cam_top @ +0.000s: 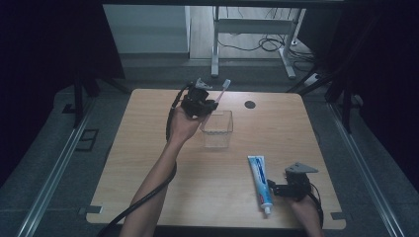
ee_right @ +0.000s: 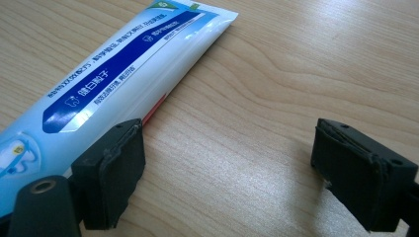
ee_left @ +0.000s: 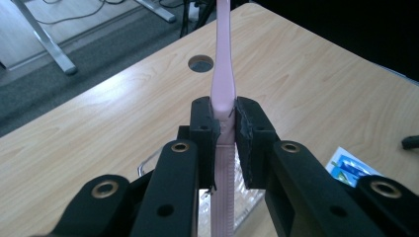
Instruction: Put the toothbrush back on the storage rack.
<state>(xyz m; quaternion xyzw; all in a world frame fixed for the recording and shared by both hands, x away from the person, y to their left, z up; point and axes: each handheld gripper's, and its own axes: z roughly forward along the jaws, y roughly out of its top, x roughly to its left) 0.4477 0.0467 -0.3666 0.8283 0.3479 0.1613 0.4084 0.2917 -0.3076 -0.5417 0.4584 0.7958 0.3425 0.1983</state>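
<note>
My left gripper (cam_top: 211,105) is shut on a pink toothbrush (cam_top: 222,92), held above the back left corner of a clear plastic cup (cam_top: 217,129). In the left gripper view the pads clamp the toothbrush (ee_left: 223,74) at its handle, the gripper (ee_left: 225,123) pointing over the table, with the cup's rim (ee_left: 148,165) below. A blue and white toothpaste tube (cam_top: 260,181) lies flat near the front right. My right gripper (cam_top: 274,189) rests open just right of the tube. In the right gripper view the tube (ee_right: 113,84) lies outside the left jaw of the gripper (ee_right: 230,153), bare wood between the jaws.
The wooden table (cam_top: 148,148) has a round cable hole (cam_top: 250,104) at the back. A white desk frame (cam_top: 252,39) and cables stand on the floor beyond. Dark curtains close both sides.
</note>
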